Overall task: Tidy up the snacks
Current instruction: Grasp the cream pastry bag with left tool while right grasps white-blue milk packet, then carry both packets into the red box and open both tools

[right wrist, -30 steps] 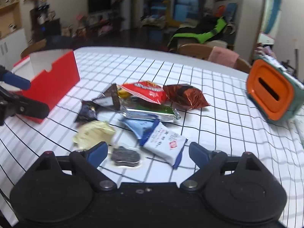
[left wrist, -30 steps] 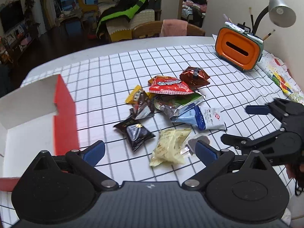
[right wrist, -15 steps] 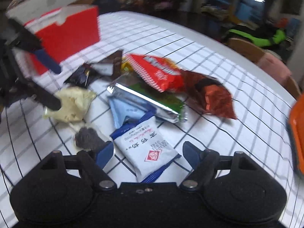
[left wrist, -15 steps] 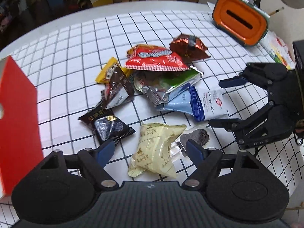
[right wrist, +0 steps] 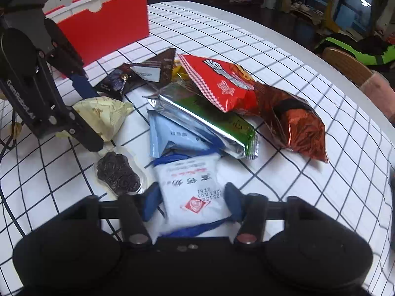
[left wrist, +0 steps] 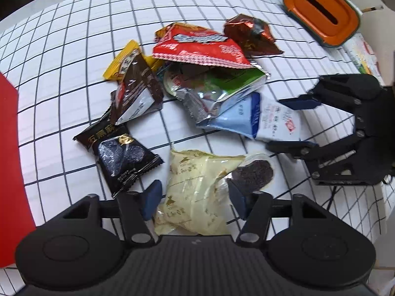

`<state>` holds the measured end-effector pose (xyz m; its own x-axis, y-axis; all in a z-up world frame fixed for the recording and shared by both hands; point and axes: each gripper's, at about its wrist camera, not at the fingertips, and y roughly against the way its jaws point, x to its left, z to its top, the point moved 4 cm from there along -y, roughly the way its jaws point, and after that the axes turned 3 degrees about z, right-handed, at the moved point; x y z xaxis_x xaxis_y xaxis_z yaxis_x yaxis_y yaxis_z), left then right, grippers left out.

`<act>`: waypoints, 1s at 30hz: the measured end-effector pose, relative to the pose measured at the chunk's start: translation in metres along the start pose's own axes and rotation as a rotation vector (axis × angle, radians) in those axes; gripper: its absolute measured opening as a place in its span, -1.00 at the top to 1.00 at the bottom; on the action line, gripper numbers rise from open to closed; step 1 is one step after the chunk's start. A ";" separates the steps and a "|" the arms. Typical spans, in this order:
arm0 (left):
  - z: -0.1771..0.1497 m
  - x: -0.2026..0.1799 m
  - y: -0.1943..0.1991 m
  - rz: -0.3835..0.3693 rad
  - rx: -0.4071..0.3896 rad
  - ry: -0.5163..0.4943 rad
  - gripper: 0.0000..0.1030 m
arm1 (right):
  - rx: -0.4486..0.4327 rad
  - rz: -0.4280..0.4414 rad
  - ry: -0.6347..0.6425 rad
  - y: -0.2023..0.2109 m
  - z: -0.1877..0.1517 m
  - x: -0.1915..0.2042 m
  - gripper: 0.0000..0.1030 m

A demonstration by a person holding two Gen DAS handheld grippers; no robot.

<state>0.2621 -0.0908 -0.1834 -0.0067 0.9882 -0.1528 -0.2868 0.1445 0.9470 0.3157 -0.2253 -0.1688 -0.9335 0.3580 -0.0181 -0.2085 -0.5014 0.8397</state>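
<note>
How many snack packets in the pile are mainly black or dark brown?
2: the black packet nearest the red box, and the dark brown packet overlapping its far end. Others may be hidden under the pile.

The red snack bag and copper-brown packet are glossy crinkled foil. The tablecloth looks smooth, the red box matt card, the grippers' housings matt black plastic

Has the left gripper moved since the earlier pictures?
Yes. The left gripper has come forward and down to straddle the pale yellow snack packet; the red box has slid to the frame's left edge.
</note>
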 end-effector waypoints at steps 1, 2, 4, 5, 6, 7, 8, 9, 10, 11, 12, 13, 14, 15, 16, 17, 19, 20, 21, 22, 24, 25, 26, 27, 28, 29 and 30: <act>0.000 0.001 0.000 0.003 -0.003 0.006 -0.04 | -0.004 -0.018 -0.017 0.001 -0.001 0.000 0.04; 0.000 0.001 0.001 0.003 -0.004 0.011 -0.01 | -0.011 -0.037 -0.037 0.002 -0.001 0.000 0.07; -0.001 0.001 0.002 0.014 -0.007 0.019 0.12 | -0.020 -0.065 -0.097 0.004 -0.003 0.000 0.10; -0.002 0.001 0.002 0.015 -0.009 0.024 0.21 | -0.025 -0.079 -0.128 0.005 -0.004 0.000 0.12; -0.003 0.002 0.004 0.011 -0.013 0.032 0.24 | -0.033 -0.092 -0.158 0.007 -0.006 0.000 0.13; -0.003 0.002 0.005 0.015 -0.019 0.039 0.26 | -0.041 -0.106 -0.188 0.009 -0.007 0.001 0.13; -0.004 0.002 0.006 0.022 -0.026 0.041 0.28 | -0.047 -0.120 -0.215 0.010 -0.009 0.001 0.14; -0.006 0.001 0.007 0.028 -0.033 0.042 0.29 | -0.053 -0.136 -0.239 0.013 -0.010 0.003 0.14; -0.008 0.001 0.009 0.034 -0.039 0.043 0.31 | -0.064 -0.149 -0.264 0.014 -0.011 0.004 0.14; -0.009 0.000 0.010 0.041 -0.043 0.046 0.32 | -0.075 -0.151 -0.287 0.018 -0.012 0.005 0.14; -0.010 0.000 0.011 0.047 -0.048 0.049 0.33 | -0.082 -0.155 -0.306 0.020 -0.013 0.007 0.14; -0.011 0.000 0.013 0.048 -0.052 0.053 0.34 | -0.088 -0.161 -0.320 0.023 -0.014 0.009 0.14; -0.012 0.000 0.015 0.049 -0.055 0.059 0.34 | -0.091 -0.166 -0.329 0.026 -0.014 0.012 0.14; -0.015 0.000 0.016 0.050 -0.057 0.065 0.34 | -0.090 -0.171 -0.341 0.029 -0.015 0.014 0.14; -0.017 0.000 0.019 0.047 -0.061 0.071 0.34 | -0.090 -0.174 -0.354 0.031 -0.013 0.018 0.14; -0.019 0.000 0.023 0.045 -0.068 0.077 0.34 | -0.096 -0.174 -0.363 0.035 -0.012 0.021 0.14; -0.025 0.001 0.031 0.039 -0.084 0.090 0.34 | -0.107 -0.182 -0.384 0.044 -0.010 0.027 0.14; -0.028 0.002 0.036 0.037 -0.095 0.101 0.34 | -0.113 -0.181 -0.393 0.048 -0.007 0.030 0.14; -0.032 0.004 0.041 0.036 -0.105 0.111 0.34 | -0.122 -0.181 -0.401 0.053 -0.006 0.033 0.14; -0.035 0.005 0.047 0.037 -0.116 0.117 0.34 | -0.127 -0.184 -0.408 0.057 -0.003 0.038 0.14; -0.040 0.007 0.060 0.039 -0.145 0.122 0.34 | -0.135 -0.192 -0.414 0.066 0.002 0.047 0.14; -0.042 0.008 0.068 0.043 -0.158 0.125 0.34 | -0.139 -0.197 -0.414 0.069 0.006 0.051 0.14; -0.044 0.010 0.075 0.050 -0.171 0.125 0.34 | -0.142 -0.205 -0.415 0.072 0.011 0.057 0.14; -0.046 0.011 0.083 0.060 -0.185 0.123 0.34 | -0.146 -0.213 -0.417 0.076 0.015 0.061 0.14; -0.048 0.013 0.091 0.069 -0.200 0.121 0.34 | -0.149 -0.217 -0.422 0.079 0.020 0.066 0.14; -0.049 0.016 0.099 0.080 -0.213 0.123 0.34 | -0.153 -0.218 -0.429 0.082 0.025 0.070 0.14; -0.050 0.019 0.106 0.085 -0.223 0.128 0.34 | -0.160 -0.219 -0.436 0.085 0.030 0.074 0.14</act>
<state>0.1837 -0.0597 -0.0997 -0.1571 0.9799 -0.1233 -0.4842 0.0324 0.8743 0.2381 -0.2178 -0.0828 -0.6619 0.7461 0.0722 -0.4593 -0.4798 0.7476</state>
